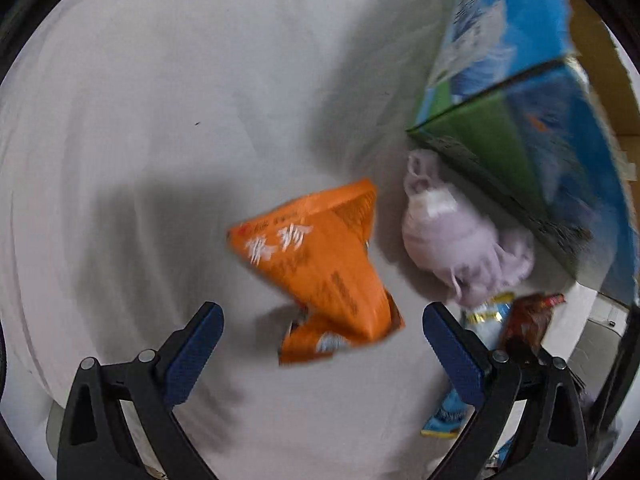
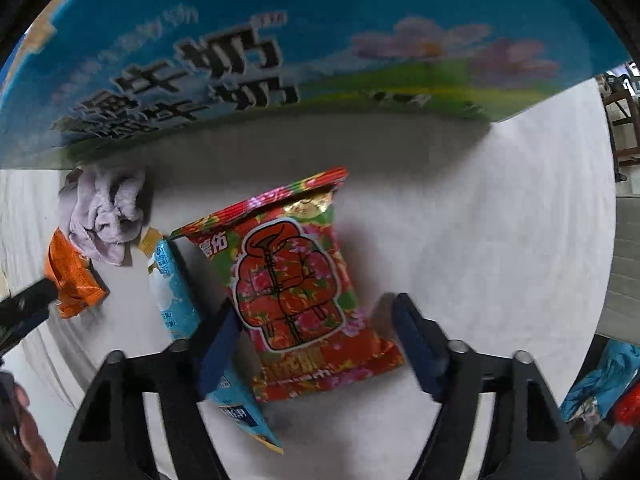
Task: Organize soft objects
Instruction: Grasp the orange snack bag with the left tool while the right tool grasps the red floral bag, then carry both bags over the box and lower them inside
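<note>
An orange snack packet [image 1: 324, 268] lies crumpled on the white cloth, just ahead of my open left gripper [image 1: 320, 344], between its fingers but untouched. A lilac cloth bundle [image 1: 460, 236] lies right of it against the carton. In the right wrist view a red flowered snack bag [image 2: 296, 280] lies flat between the fingers of my open right gripper [image 2: 316, 340]. A light blue packet [image 2: 176, 292] lies at its left, partly under the left finger. The lilac bundle [image 2: 106, 216] and the orange packet [image 2: 74, 280] show at far left.
A large blue and green milk carton [image 1: 532, 120] stands open on the cloth, its side filling the top of the right wrist view [image 2: 280, 48]. A white cloth [image 1: 160, 120] covers the table. More packets [image 2: 600, 384] lie off the table's right edge.
</note>
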